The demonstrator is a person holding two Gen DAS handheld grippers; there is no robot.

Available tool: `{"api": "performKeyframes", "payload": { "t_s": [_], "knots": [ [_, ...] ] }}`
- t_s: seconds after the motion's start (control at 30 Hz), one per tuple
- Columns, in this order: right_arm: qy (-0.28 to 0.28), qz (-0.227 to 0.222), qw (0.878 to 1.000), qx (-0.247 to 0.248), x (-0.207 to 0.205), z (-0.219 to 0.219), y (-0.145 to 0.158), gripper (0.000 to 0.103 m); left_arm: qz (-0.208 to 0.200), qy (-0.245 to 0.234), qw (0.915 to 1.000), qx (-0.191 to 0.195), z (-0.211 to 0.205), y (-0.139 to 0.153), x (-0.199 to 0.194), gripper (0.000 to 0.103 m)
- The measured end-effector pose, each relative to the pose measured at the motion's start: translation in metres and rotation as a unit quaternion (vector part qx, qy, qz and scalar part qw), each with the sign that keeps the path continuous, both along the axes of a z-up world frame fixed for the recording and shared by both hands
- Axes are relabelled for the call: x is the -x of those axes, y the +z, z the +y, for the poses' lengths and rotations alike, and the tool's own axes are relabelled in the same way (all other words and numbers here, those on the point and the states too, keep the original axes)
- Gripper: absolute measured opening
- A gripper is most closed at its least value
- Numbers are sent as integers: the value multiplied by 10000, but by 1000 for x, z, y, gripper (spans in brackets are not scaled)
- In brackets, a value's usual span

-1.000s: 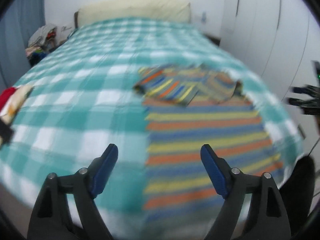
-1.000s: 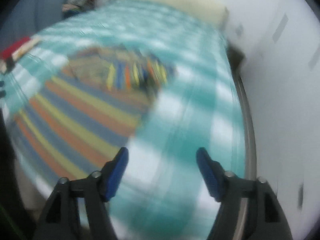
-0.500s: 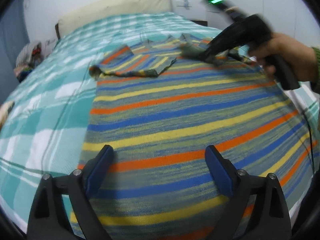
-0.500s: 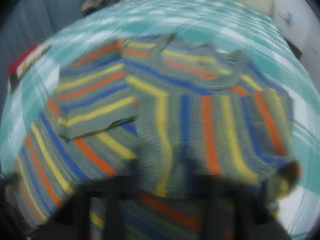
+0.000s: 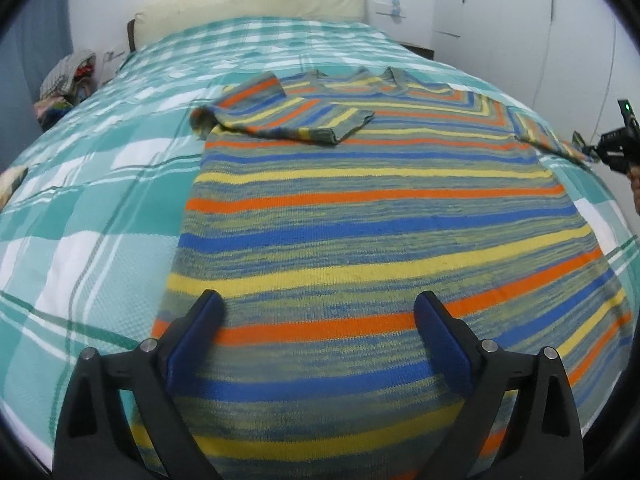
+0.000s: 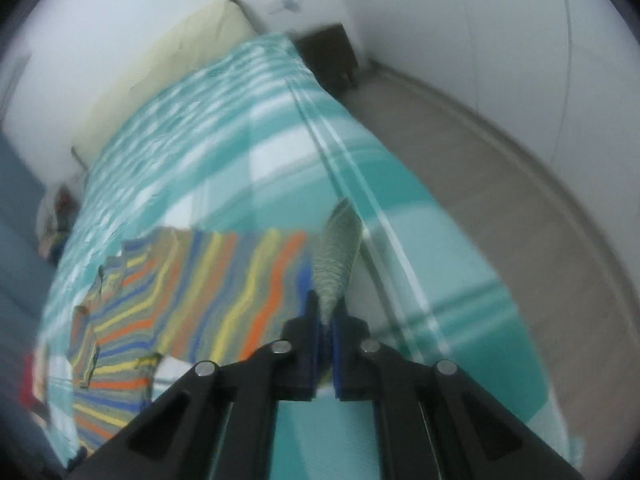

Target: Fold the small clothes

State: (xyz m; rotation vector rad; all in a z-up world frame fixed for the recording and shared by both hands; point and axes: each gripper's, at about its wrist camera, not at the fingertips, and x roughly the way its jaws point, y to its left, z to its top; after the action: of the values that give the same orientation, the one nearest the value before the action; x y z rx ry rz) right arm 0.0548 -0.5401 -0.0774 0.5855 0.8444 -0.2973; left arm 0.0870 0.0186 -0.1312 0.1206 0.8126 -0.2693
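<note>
No brand, label or readable writing shows on anything here. The sweater (image 5: pixel 380 216) is a knit of horizontal stripes in orange, blue, yellow and a mottled grey-green, with a fine ribbed texture; it lies flat and spread across the bed's checked bedspread (image 5: pixel 100 216), a woven cloth of teal and white squares. The sleeve (image 5: pixel 288 120) on the left side of the left wrist view is folded in over the chest, its cuff end lying on the body of the garment. The other sleeve is drawn outward toward the bed's edge, and its grey-green ribbed cuff (image 6: pixel 336 260) is pinched between the blue pads of the right gripper (image 6: pixel 326 320), whose jaws are closed tight on it. In the left wrist view that gripper appears small at the far right edge, beside the sleeve's tip. The left gripper (image 5: pixel 318 344) hangs low over the hem end of the sweater with its jaws spread wide and nothing between its blue pads (image 5: pixel 444 344). A cream padded headboard (image 5: pixel 248 4) stands against the white wall, a heap of clothes (image 5: pixel 66 84) sits beside the bed, and a dark nightstand (image 6: pixel 330 56) is at the far corner.
</note>
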Motion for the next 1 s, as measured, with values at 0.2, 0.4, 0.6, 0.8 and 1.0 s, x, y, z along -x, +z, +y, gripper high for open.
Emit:
{"api": "performKeyframes", "payload": {
  "t_s": [0.2,0.4,0.6,0.8,1.0],
  "knots": [
    [-529,-64,9976,-439,15,-8,-32,4,-72,16,10000,-4,2,-2,2,99],
    [-585,-58,9976,-359,30,-14,-38,4,-51,20,10000,12,2,-2,2,100],
    [-1052,-15,9939,320,56,-18,-13,12,52,72,9999,-53,2,2,2,100],
    [-28,-469,9989,63,34,10,1,30,400,-140,9991,-85,8,42,5,99],
    [-389,-53,9990,207,46,8,-28,17,-511,-594,9969,-107,17,145,-5,101]
  ]
}}
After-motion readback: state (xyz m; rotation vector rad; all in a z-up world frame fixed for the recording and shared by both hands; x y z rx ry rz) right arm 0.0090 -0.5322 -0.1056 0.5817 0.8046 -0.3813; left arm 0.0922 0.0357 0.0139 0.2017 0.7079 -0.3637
